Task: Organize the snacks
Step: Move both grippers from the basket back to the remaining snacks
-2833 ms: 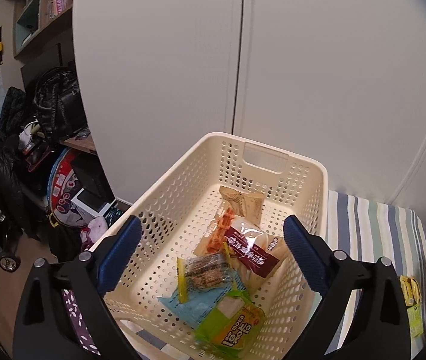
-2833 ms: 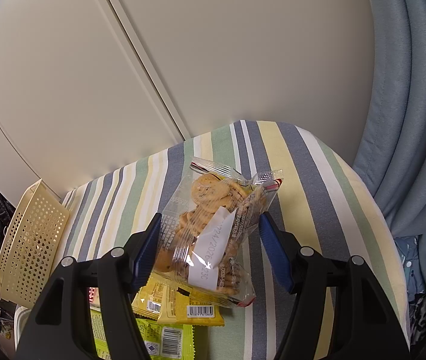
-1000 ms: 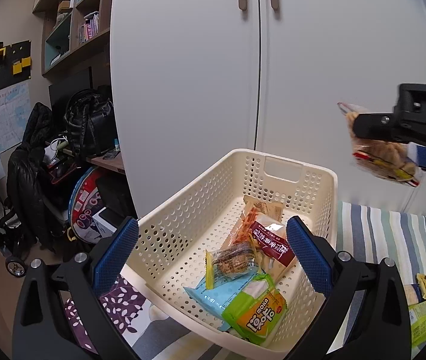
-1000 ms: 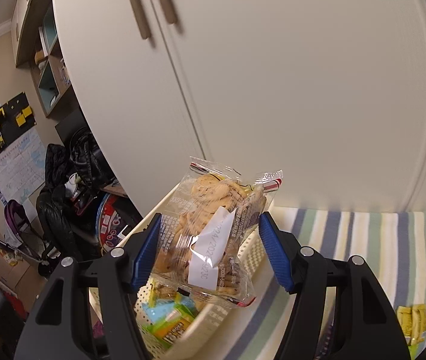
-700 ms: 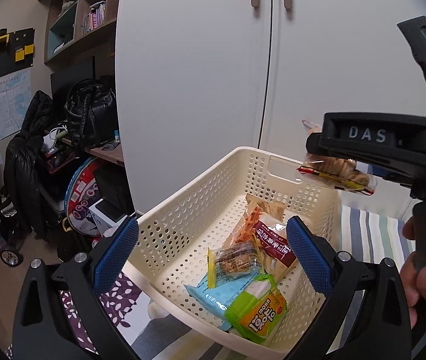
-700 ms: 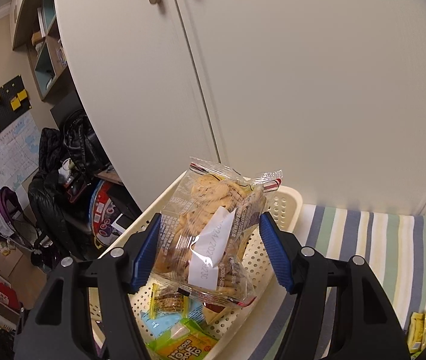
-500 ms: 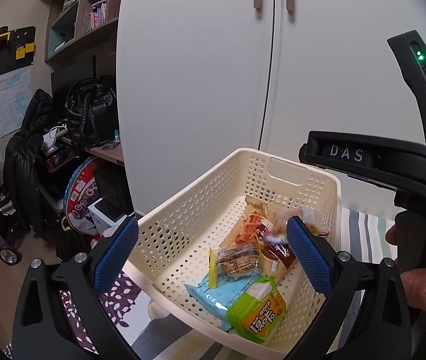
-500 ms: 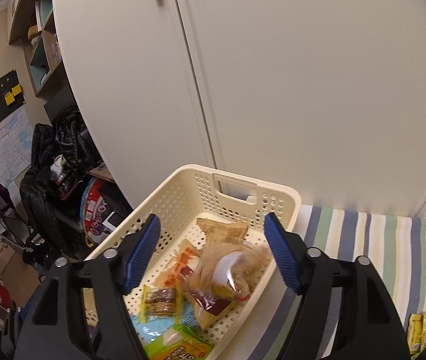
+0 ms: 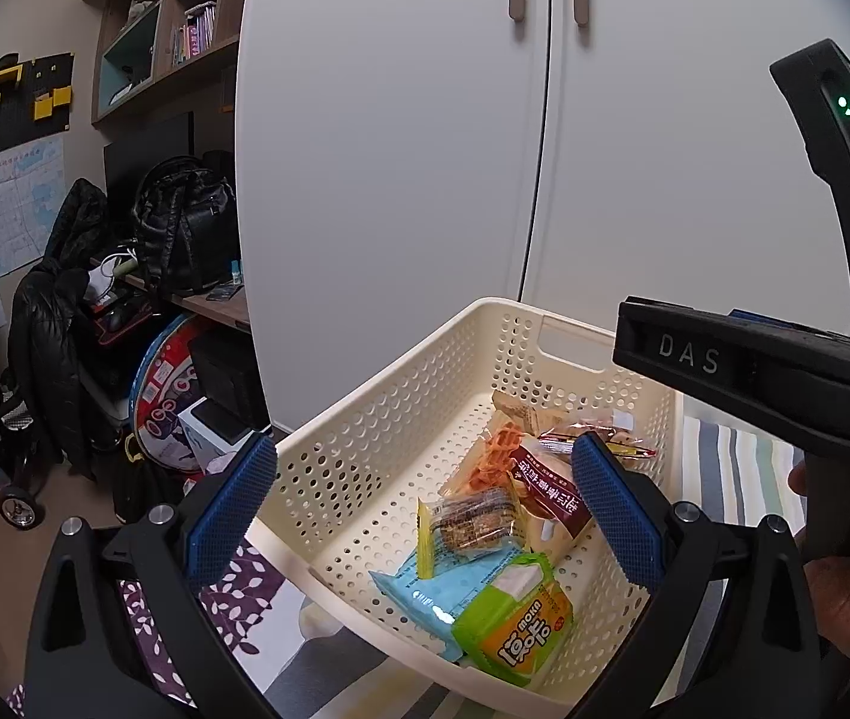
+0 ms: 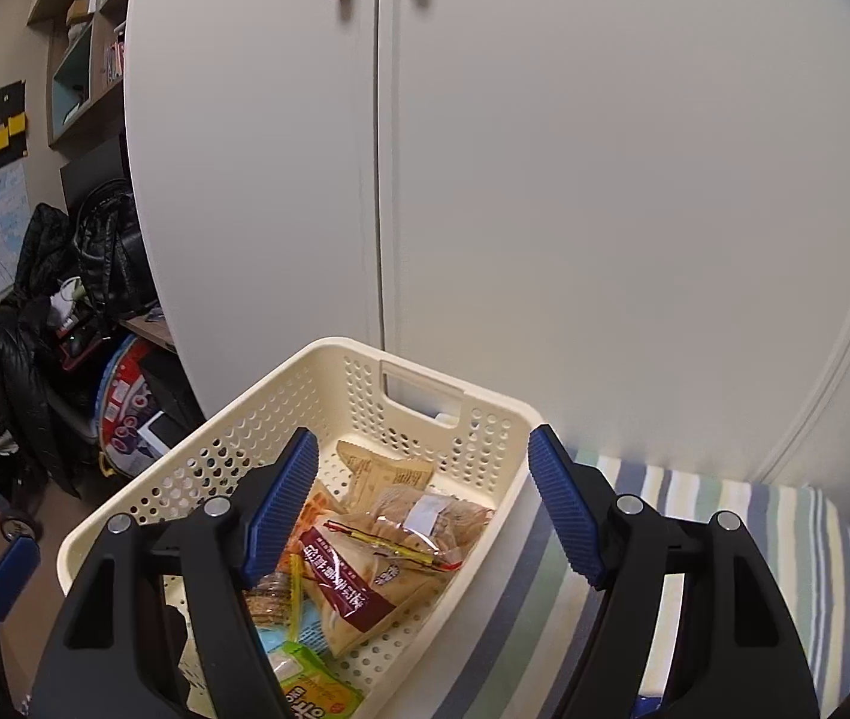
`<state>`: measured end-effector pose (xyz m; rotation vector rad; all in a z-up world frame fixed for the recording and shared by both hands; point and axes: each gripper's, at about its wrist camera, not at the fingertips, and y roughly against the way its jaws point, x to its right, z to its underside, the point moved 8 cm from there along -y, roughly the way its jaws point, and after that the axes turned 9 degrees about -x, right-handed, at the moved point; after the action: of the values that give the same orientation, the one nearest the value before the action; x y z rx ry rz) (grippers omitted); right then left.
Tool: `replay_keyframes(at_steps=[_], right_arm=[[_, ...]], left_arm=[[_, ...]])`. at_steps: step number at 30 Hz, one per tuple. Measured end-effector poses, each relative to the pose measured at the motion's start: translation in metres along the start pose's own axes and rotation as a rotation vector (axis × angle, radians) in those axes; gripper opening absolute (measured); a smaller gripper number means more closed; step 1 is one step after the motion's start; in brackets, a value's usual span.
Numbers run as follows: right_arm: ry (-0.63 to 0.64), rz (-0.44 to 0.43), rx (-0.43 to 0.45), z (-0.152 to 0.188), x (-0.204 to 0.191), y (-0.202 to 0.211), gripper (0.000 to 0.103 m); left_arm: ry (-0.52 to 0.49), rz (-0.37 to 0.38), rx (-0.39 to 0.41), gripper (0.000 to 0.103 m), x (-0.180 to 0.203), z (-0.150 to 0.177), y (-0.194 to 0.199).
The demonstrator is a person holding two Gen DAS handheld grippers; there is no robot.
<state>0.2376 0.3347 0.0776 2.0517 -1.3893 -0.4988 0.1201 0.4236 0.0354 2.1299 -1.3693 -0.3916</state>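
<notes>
1. My right gripper [image 10: 422,509] hangs above the cream basket [image 10: 520,419], jaws spread wide and holding nothing.
2. The clear cookie bag [image 10: 419,524] lies directly below and between those fingers, resting on the other snack packets in the basket's far half.
3. My left gripper [image 9: 419,515] is also wide open and empty, at the basket's near side.
4. Beyond stands a white wardrobe [image 10: 544,180].
</notes>
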Motion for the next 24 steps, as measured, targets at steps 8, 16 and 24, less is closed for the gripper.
replay_keyframes(at_steps=[8, 16, 24], right_arm=[[0.018, 0.054, 0.032, 0.0, 0.005, 0.014, 0.073], [0.0, 0.082, 0.045, 0.011, 0.023, 0.028, 0.073], [-0.033, 0.123, 0.06, 0.023, 0.049, 0.043, 0.073]], left_arm=[[-0.003, 0.001, 0.004, 0.1, 0.001, 0.0, 0.001], [-0.027, 0.004, 0.018, 0.1, 0.008, 0.001, 0.005], [-0.07, 0.013, 0.036, 0.1, 0.023, 0.002, 0.011]])
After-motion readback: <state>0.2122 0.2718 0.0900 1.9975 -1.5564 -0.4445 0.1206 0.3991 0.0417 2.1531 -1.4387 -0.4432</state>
